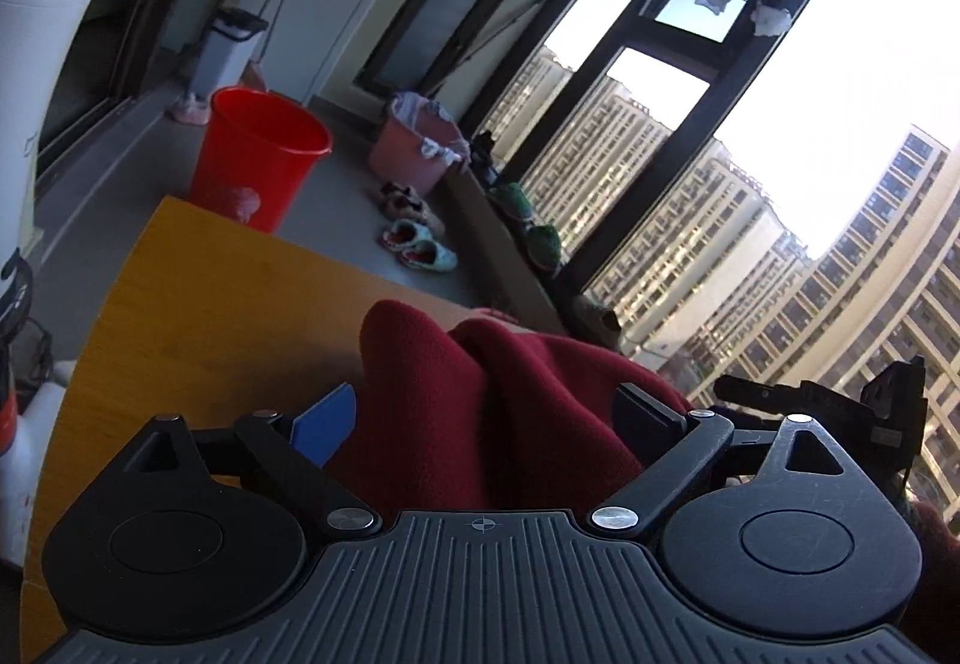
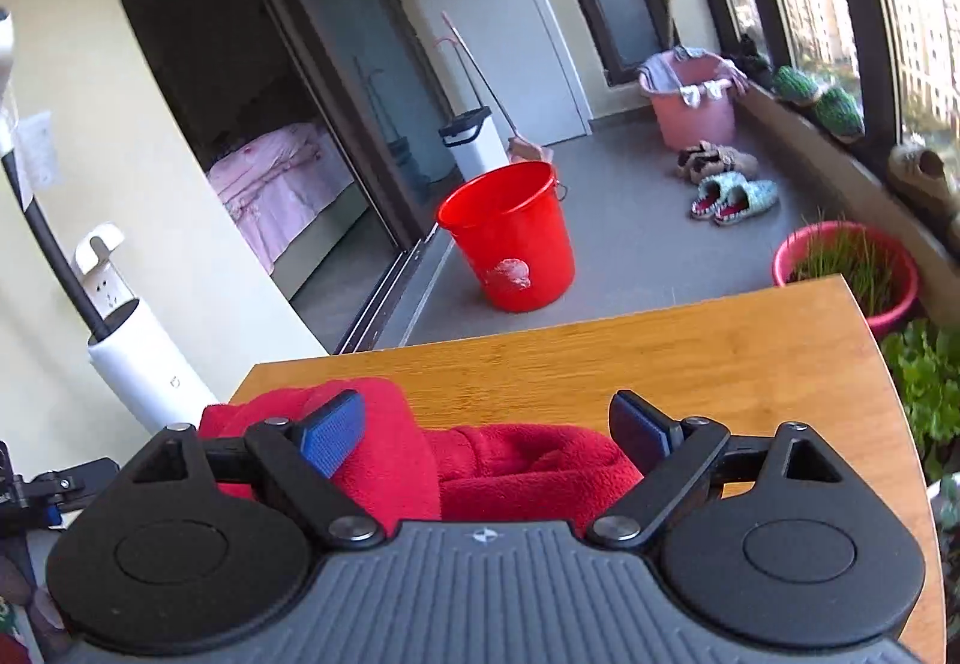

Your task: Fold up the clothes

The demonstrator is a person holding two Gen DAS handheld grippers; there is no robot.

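Both sets of fingers stand wide open and grip nothing, the left gripper (image 1: 486, 418) and right gripper (image 2: 486, 427) each straddling the bunched red fleece garment (image 2: 516, 460) heaped on the desk (image 2: 690, 358), left nearer.

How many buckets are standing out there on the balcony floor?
2. A red bucket stands on the grey floor just beyond the wooden table; a pink bucket with cloths over its rim sits farther back by the window. Others may be hidden.
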